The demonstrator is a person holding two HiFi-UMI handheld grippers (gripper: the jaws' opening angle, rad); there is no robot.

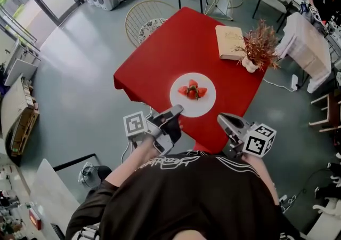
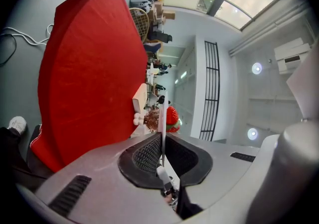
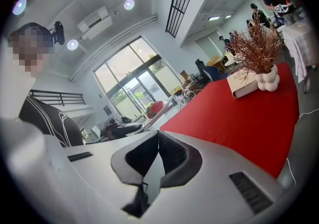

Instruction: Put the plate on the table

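Clamping the near rim of the white plate [image 1: 208, 100], the left gripper [image 1: 178, 110] has its jaws pressed on the thin edge (in its own view, a white line running straight away from them). The right gripper [image 1: 220, 119] is pinched together on nothing, just beside the plate's rim. The plate sits level, face up, strawberries [image 1: 192, 91] in its middle, over the near part of the red table [image 1: 160, 57]; being round, it has no long axis.

No readable text, shirt [image 1: 176, 162] lettering illegible
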